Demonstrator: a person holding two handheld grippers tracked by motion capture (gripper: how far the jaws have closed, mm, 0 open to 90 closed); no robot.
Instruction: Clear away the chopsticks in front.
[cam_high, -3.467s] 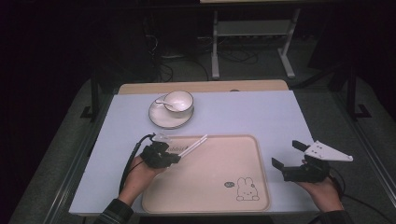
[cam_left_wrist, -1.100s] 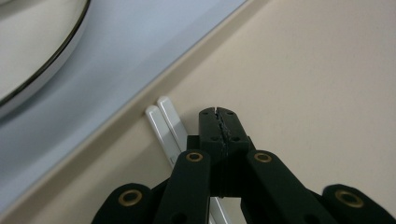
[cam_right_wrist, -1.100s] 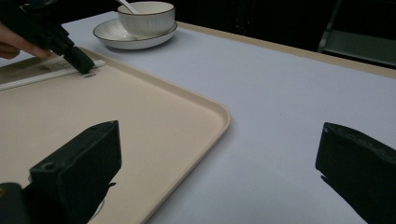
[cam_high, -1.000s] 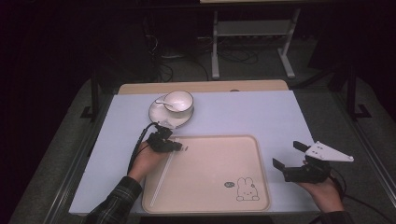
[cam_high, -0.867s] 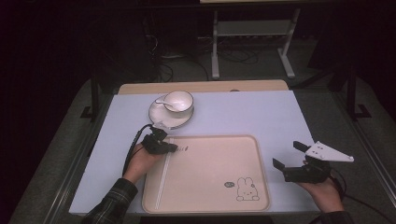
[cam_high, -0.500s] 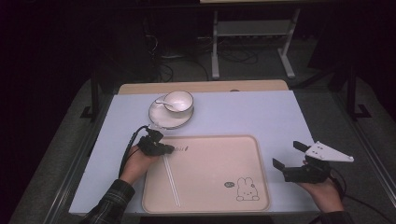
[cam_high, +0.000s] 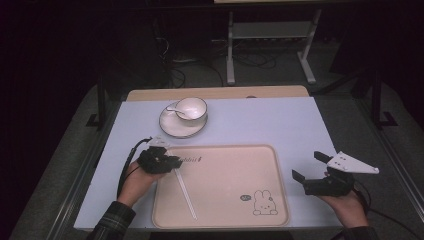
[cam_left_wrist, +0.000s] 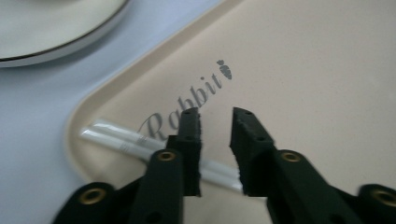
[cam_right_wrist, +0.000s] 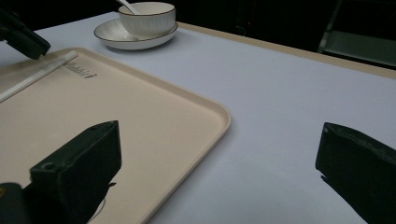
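On the beige tray (cam_high: 235, 200), white chopsticks (cam_high: 185, 192) lie lengthwise, near-to-far.

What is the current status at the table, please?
Left gripper open over chopsticks lying in tray. Right gripper open, idle beside tray. Nothing in the way.

tabletop (cam_high: 260, 125): showing pale lavender-blue, with a tan strip along its far edge
tray (cam_high: 235, 165): showing cream-beige, carrying grey "Rabbit" lettering with a small carrot mark and a line-drawn bunny
chopsticks (cam_high: 184, 187): showing white
saucer (cam_high: 172, 129): showing white with a thin dark rim line
cup (cam_high: 191, 108): showing white with the same dark rim
sleeve (cam_high: 112, 222): showing dark plaid
jaws: showing black
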